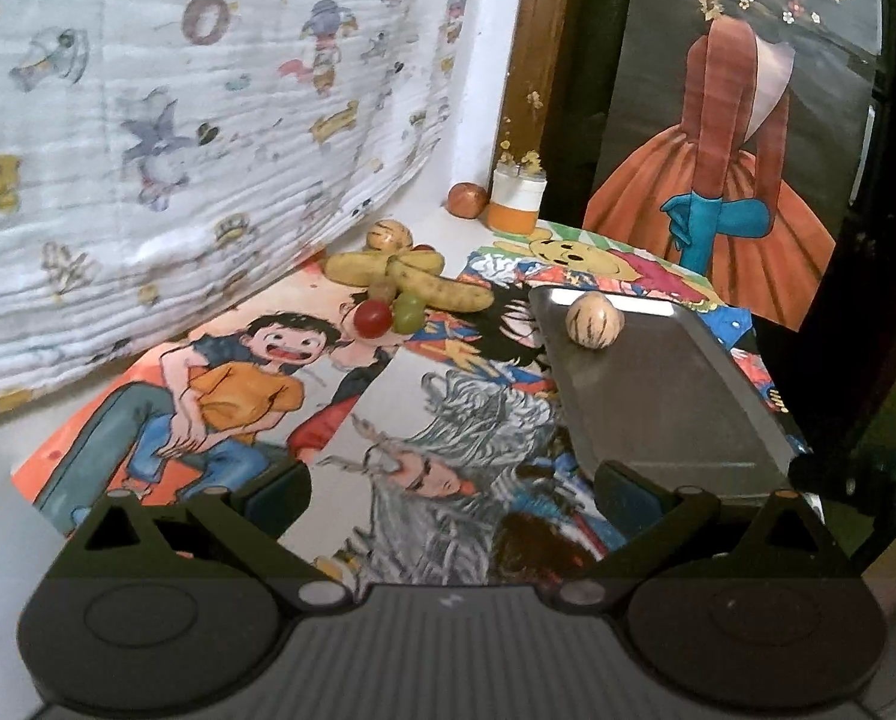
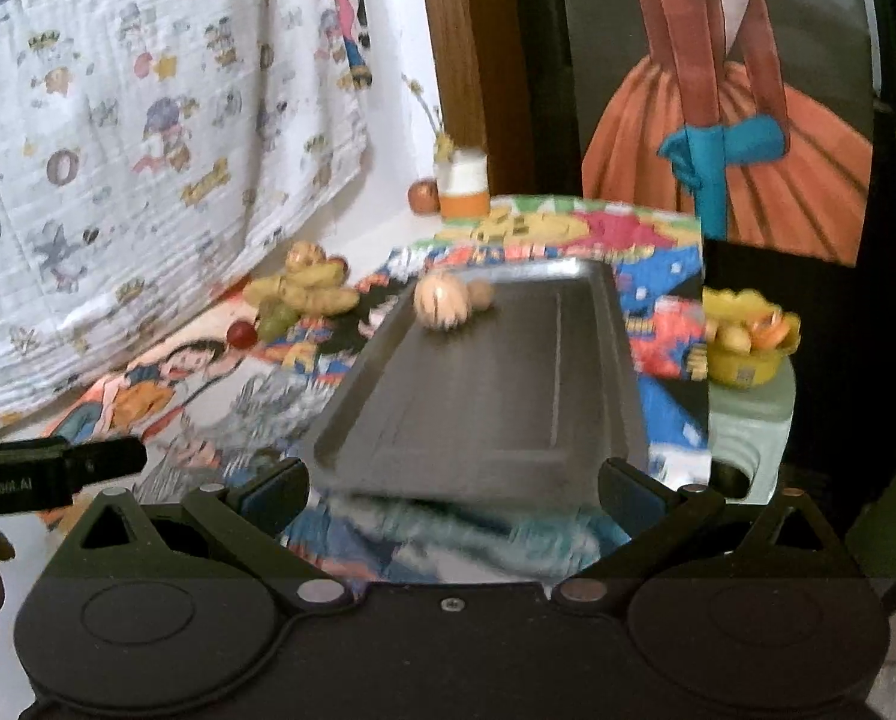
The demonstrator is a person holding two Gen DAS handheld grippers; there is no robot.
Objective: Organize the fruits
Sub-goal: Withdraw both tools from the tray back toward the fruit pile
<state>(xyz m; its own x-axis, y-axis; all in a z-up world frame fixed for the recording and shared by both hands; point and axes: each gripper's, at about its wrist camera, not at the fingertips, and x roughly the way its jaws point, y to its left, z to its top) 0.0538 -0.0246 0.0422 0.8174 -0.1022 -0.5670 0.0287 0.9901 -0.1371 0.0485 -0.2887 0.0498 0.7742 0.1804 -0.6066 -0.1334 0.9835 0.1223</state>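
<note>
while both jaws stand wide apart with nothing between them: left gripper (image 1: 451, 489) low in the frame above cartoon posters (image 1: 256, 384), right gripper (image 2: 451, 489) low in the frame before a dark metal tray (image 2: 484, 384). one striped pale melon (image 1: 594, 320) on the tray's far end, right of centre. fruit pile (image 1: 400, 276) of bananas, grapes and a second melon at upper centre, on the posters, well apart from the tray. yellow bowl of fruit (image 2: 748, 339) at right edge, blurred.
</note>
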